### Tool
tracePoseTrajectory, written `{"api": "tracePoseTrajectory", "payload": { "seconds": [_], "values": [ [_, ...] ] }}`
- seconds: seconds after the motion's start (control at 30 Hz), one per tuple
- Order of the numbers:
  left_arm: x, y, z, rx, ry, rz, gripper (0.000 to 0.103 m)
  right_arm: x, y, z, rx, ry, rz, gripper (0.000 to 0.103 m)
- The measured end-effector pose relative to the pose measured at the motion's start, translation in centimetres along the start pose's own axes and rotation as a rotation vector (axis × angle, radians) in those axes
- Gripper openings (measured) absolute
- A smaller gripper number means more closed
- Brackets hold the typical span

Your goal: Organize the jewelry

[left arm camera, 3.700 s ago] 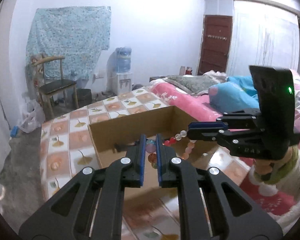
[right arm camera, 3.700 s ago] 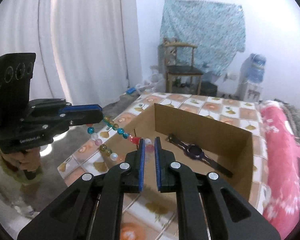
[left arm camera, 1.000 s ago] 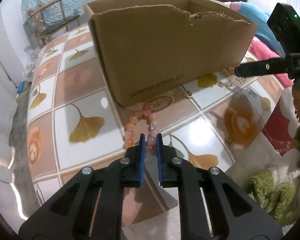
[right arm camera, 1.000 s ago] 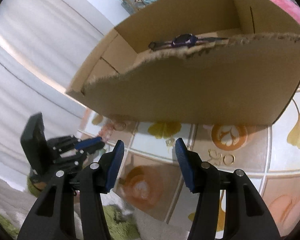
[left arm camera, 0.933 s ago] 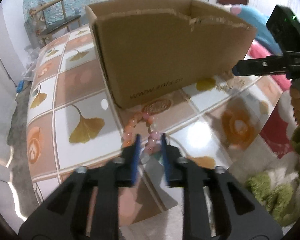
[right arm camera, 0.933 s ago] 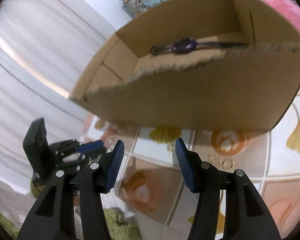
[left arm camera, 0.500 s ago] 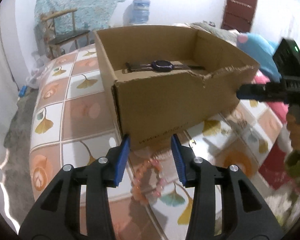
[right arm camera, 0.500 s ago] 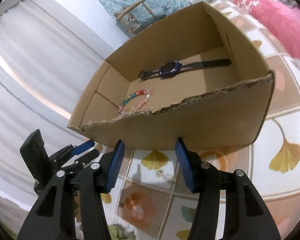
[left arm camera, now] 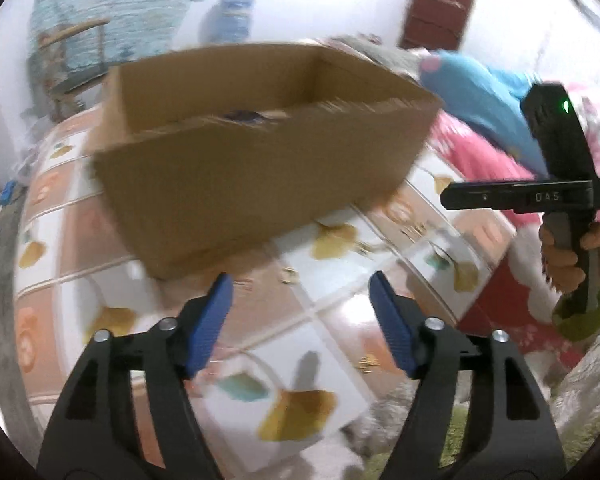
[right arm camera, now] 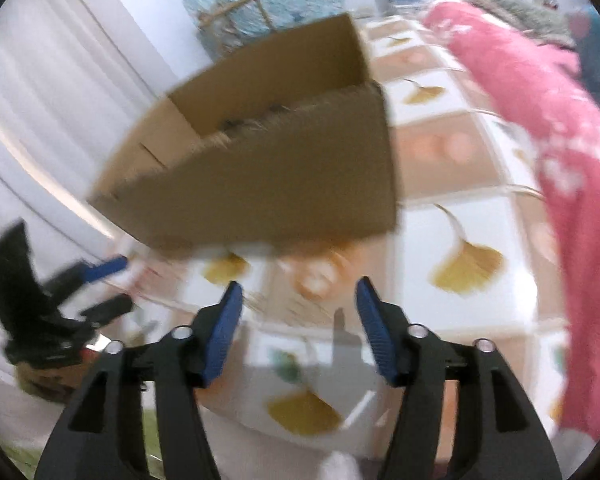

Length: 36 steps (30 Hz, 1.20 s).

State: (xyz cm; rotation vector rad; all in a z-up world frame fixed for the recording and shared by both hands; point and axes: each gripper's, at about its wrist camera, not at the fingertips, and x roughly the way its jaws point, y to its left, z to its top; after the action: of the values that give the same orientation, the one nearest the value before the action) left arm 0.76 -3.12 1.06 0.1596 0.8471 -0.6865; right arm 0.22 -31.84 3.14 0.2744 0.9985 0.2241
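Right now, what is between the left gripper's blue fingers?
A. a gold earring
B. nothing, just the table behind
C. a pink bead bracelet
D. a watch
B. The left gripper stands open, its jaws having just been opening, and only the tiled table shows in the gap.

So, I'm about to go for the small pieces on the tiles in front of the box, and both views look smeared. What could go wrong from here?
Both the left gripper and the right gripper are open and empty, their jaws having just been opening.

1. The small gold pieces on the table are tiny and blurred, so a grab could miss.
2. The cardboard box stands close behind, so a reach could knock it.
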Motion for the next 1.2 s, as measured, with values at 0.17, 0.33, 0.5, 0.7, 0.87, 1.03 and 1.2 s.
{"api": "tracePoseTrajectory", "payload": {
  "seconds": [0.17,0.33,0.5,0.7,0.87,1.03,1.2],
  "values": [
    [3.1,-2.2,-0.2,0.064,0.069,0.045,0.081,-0.3,0.9,-2.4,-0.130,0.008,-0.196,0.072],
    [3.8,-1.5,0.3,0.050,0.092,0.080,0.081,0.7,1.4,-3.2,-0.216,0.016,-0.276,0.073],
    [0.7,0.8,0.9,-0.021,0.035,0.112,0.082,1.1,2.1,-3.4,-0.258,0.001,-0.273,0.080],
    [-1.5,2.1,0.8,-0.070,0.000,0.155,0.082,0.8,2.1,-3.2,-0.262,-0.026,-0.254,0.083],
    [-1.9,1.6,-0.1,-0.089,0.004,0.117,0.082,0.1,1.8,-3.2,-0.228,-0.040,-0.224,0.083],
    [-1.6,0.1,-0.8,-0.050,0.016,0.081,0.082,-1.3,1.1,-3.5,-0.178,-0.073,-0.212,0.083],
    [-1.8,-1.2,-1.6,-0.007,0.018,0.047,0.082,-4.1,1.1,-4.5,-0.179,-0.130,-0.201,0.092]
  ]
}}
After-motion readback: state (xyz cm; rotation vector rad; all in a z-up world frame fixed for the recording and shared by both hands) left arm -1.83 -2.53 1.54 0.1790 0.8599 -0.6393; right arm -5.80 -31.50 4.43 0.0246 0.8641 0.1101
